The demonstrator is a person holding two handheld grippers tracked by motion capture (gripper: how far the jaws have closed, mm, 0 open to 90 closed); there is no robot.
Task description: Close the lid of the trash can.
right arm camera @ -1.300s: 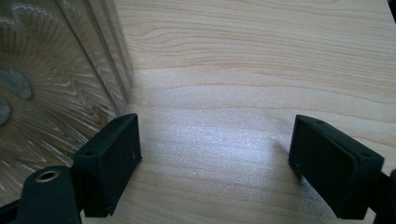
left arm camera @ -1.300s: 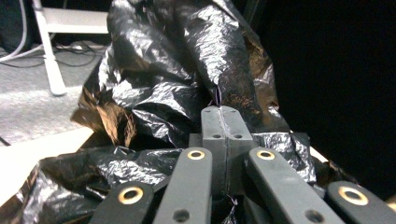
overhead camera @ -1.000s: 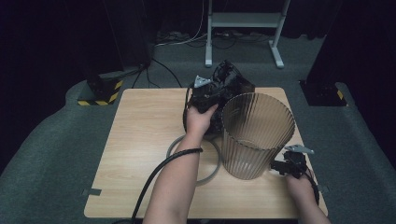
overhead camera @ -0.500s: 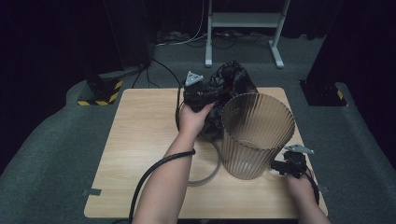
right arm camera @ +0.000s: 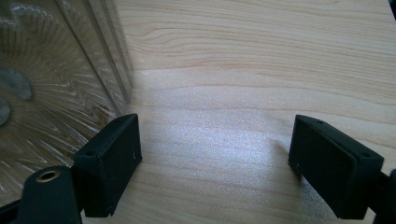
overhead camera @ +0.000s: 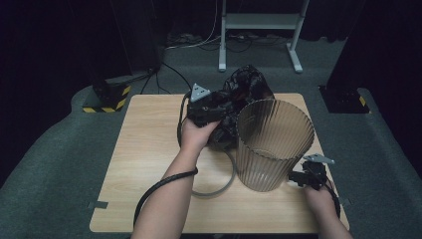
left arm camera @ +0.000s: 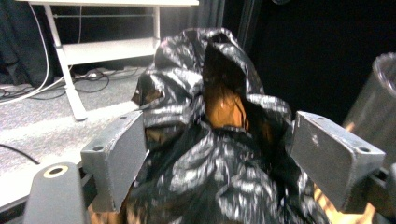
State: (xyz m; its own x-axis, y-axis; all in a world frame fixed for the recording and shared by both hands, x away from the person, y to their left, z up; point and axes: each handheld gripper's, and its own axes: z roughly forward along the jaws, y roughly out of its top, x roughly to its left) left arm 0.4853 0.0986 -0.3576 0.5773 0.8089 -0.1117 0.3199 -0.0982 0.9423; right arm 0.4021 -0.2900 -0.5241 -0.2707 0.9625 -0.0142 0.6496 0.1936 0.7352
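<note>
Ribbed clear bin (overhead camera: 274, 144) stood upright on the wooden table (overhead camera: 144, 149), nothing visible inside; its base pattern showed through the wall in the right gripper view (right arm camera: 51, 79). No readable labels or writing on bin or bag.

Left gripper (overhead camera: 211, 107) was held w/ jaws spread wide, crumpled black plastic bag (overhead camera: 244, 94) bunched between them. In the left gripper view the bag (left arm camera: 210, 154) sat between the two pads (left arm camera: 116, 158) and rose ahead of them, its mouth gaping at the top. Cannot tell if the pads actually pressed the plastic; it looked loose between them. Bin's rim was at the far right of that gripper's jaws (left arm camera: 380, 93), just beside the bag.

Right gripper (overhead camera: 309, 175) was low at the table, jaws spread apart w/ bare tabletop (right arm camera: 243, 93) between them, gripping nothing. The bin's wall was just beside its left-hand pad (right arm camera: 114, 161); contact could not be told.

A grey ring (overhead camera: 219, 186) lay flat on the table, behind the left gripper, partly under the person's left forearm (overhead camera: 169, 199) and running up to the bin's foot.
</note>
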